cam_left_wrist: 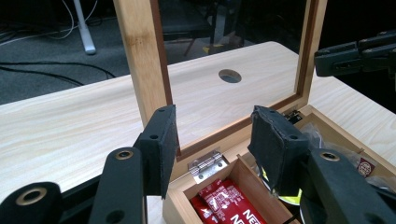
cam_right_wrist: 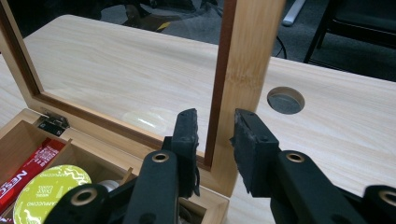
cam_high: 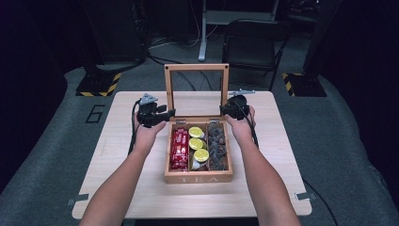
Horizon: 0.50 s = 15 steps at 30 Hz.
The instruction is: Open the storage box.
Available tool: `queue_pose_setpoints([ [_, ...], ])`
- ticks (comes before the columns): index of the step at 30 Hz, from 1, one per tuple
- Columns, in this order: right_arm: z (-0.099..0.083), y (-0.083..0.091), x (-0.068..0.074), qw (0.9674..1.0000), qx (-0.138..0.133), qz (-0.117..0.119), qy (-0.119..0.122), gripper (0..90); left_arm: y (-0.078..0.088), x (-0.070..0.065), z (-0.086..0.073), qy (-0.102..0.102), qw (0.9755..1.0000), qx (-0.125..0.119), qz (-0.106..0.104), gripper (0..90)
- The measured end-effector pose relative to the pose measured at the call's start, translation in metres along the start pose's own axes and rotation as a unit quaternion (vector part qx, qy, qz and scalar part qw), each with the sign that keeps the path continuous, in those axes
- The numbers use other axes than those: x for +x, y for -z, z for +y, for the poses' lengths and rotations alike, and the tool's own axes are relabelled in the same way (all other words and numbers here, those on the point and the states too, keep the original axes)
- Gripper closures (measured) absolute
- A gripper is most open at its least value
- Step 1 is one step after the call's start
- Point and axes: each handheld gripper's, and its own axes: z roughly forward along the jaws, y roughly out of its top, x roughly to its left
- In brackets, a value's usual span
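Note:
A wooden tea box (cam_high: pixel 197 178) stands on the table (cam_high: pixel 141 197), and its glass-paned lid (cam_high: pixel 196 68) is upright. It holds red sachets (cam_high: pixel 179 148), yellow-topped capsules (cam_high: pixel 196 143) and dark wrapped pieces (cam_high: pixel 217 146). My left gripper (cam_high: pixel 167 114) sits at the lid's lower left corner. In the left gripper view its jaws (cam_left_wrist: pixel 215 140) are open over the hinge (cam_left_wrist: pixel 207 164), and the lid's left post (cam_left_wrist: pixel 142 60) runs down behind one pad. My right gripper (cam_high: pixel 225 110) is shut on the lid's right post (cam_right_wrist: pixel 243 60), one pad on each side (cam_right_wrist: pixel 217 140).
A round hole (cam_right_wrist: pixel 285 100) pierces the table behind the box. Beyond the table stand a black folding chair (cam_high: pixel 251 42) and stands with yellow-and-black striped bases (cam_high: pixel 99 84). The person's forearms reach in along both sides of the box.

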Motion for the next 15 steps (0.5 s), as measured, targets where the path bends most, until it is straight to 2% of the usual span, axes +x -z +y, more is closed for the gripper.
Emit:
queue_pose_setpoints([
  [3, 0.0, 0.004, 0.0, 1.0, -0.002, -0.001, 0.005, 65.5, 0.002, -0.002, 0.001, -0.012, 0.9999, 0.004, -0.005, 50.8],
  [7, -0.002, 0.012, 0.001, 0.9999, -0.005, 0.006, 0.008, 58.8, 0.007, -0.007, 0.001, -0.01, 0.9998, 0.004, -0.018, 50.3],
  [9, -0.005, 0.016, 0.003, 0.9997, 0.004, 0.016, 0.018, 54.9, 0.01, -0.007, 0.0, -0.01, 0.9998, 0.004, -0.02, 49.7],
  [12, -0.008, 0.021, 0.007, 0.999, 0.01, 0.02, 0.039, 50.1, 0.014, -0.008, -0.001, -0.005, 0.9997, 0.005, -0.025, 48.9],
  [15, -0.012, 0.028, 0.009, 0.9986, 0.003, 0.038, 0.038, 45.7, 0.018, -0.009, -0.002, -0.014, 0.9994, 0.011, -0.03, 47.9],
])
